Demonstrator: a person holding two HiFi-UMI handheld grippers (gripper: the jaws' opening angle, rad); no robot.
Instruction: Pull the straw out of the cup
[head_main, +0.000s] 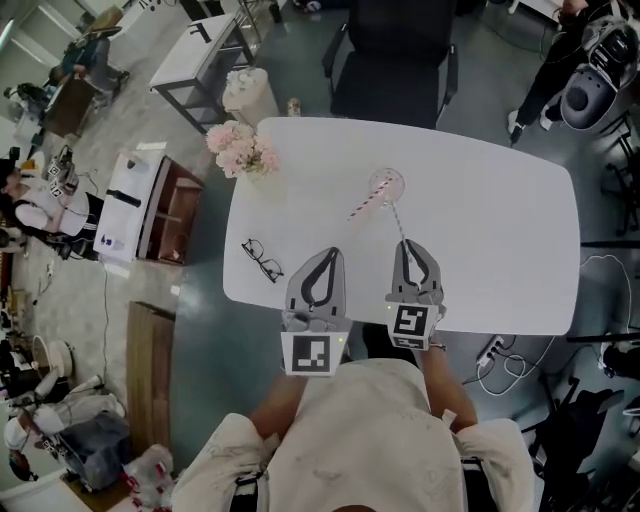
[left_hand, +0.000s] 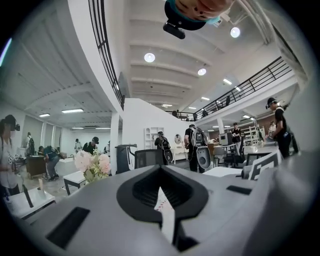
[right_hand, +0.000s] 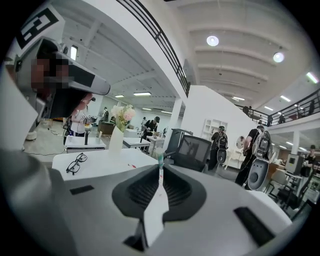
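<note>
A clear cup (head_main: 386, 185) stands mid-table on the white table (head_main: 500, 240). A red-and-white straw (head_main: 362, 206) leans out of it toward the front left. My right gripper (head_main: 408, 243) is shut on a thin teal-and-white straw (head_main: 398, 222), whose far end reaches back to the cup's near rim. In the right gripper view that straw (right_hand: 160, 167) sticks up between the pressed jaws of the right gripper (right_hand: 160, 175). My left gripper (head_main: 328, 252) hovers beside it, shut with nothing in it. In the left gripper view the left gripper (left_hand: 160, 170) points level, and red stripes show through the slit.
Black glasses (head_main: 262, 260) lie at the table's front left. A vase of pink flowers (head_main: 243, 150) stands at the back left corner. A black chair (head_main: 390, 60) sits behind the table. People and desks fill the room beyond.
</note>
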